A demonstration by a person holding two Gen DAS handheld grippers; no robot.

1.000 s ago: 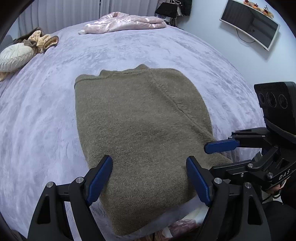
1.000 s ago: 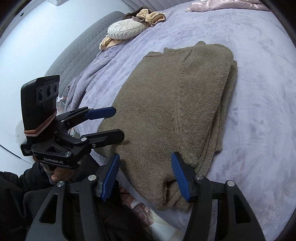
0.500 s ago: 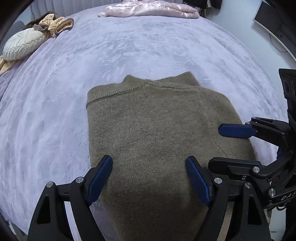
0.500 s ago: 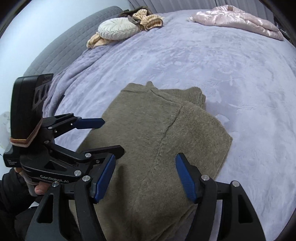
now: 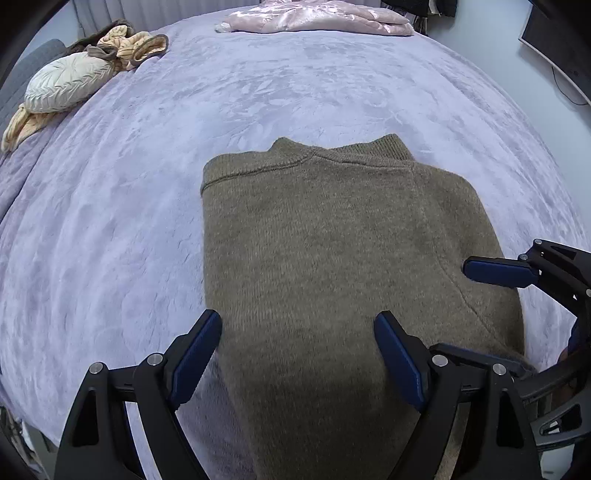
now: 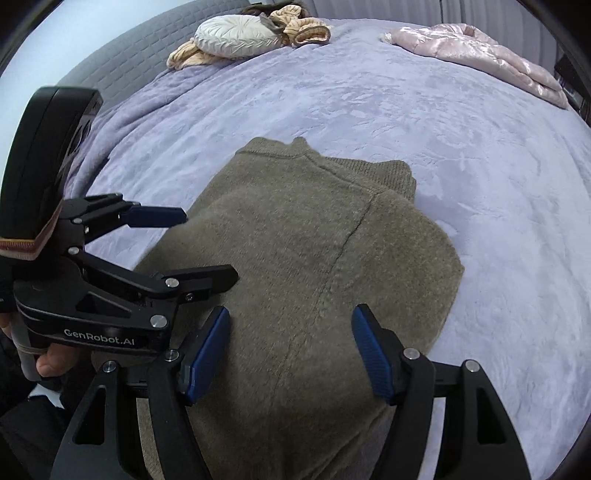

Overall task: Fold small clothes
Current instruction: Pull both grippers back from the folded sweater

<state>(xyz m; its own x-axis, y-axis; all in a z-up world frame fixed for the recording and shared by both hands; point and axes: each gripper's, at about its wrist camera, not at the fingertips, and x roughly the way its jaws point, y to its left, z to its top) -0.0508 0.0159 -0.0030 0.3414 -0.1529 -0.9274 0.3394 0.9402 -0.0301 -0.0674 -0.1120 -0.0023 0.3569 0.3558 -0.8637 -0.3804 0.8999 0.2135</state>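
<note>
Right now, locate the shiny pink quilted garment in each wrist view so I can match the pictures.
Left wrist view: the shiny pink quilted garment lies along the top edge, centre-right, at the bed's far side.
Right wrist view: it sits in the upper right.
Shared landmark: the round white pleated cushion, left of it in both.

The sweater (image 5: 332,266) is olive-brown knit with a fuzzy surface and a ribbed collar. It lies folded into a compact, roughly rectangular bundle on the lavender bedspread (image 5: 147,221), collar end pointing away from the cameras. The upper layer is raised and drapes toward the near edge of the bed. A seam line runs lengthwise down the top layer. The right edge shows stacked folded layers.
</note>
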